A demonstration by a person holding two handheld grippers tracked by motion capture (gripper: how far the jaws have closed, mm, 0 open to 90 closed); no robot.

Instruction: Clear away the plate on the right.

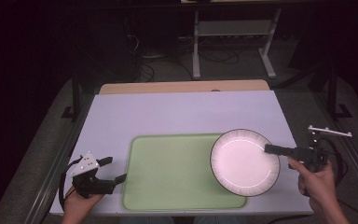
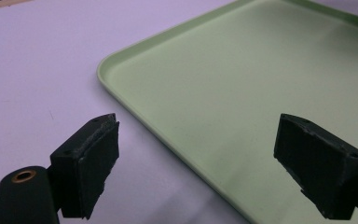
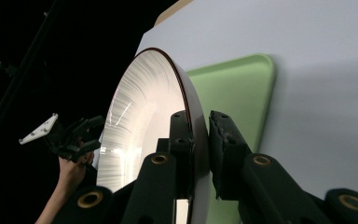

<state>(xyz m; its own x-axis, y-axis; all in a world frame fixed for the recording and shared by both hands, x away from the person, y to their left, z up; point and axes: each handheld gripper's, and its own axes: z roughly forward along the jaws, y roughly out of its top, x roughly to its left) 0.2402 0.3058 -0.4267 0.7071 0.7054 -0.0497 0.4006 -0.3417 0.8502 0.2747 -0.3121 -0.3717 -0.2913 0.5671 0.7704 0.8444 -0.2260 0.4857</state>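
Standing over a pale lilac surface [image 1: 177, 112], a person reaches in with a forearm at each near corner, a black two-fingered gripper held in each hand. The right hand [image 1: 318, 179] sits at the near right edge, wrist angled inward, aiming the right gripper [image 1: 272, 149] leftward across the surface. Its fingers [image 3: 223, 140] are pinching the right-hand rim of a white plate [image 1: 243, 161] with a dark edge and fine radial lines, one finger on the plate's upper face and the other beneath. In the right gripper view the plate stands edge-on between the two fingers, with the rim clamped tight. The plate overlaps the right end of a light green tray [image 1: 172, 172], which lies flat in the middle of the near half of the surface; part of the plate extends past the tray's right edge. Whether the plate rests on the tray or is lifted slightly cannot be told. The left hand [image 1: 77, 200] is at the near left corner, just beside the tray's left edge, holding the left gripper [image 1: 114, 170] pointing right toward the tray. Its fingers [image 2: 93, 161] are spread wide apart and grip nothing, one over the bare surface and the other over the tray's near-left corner.
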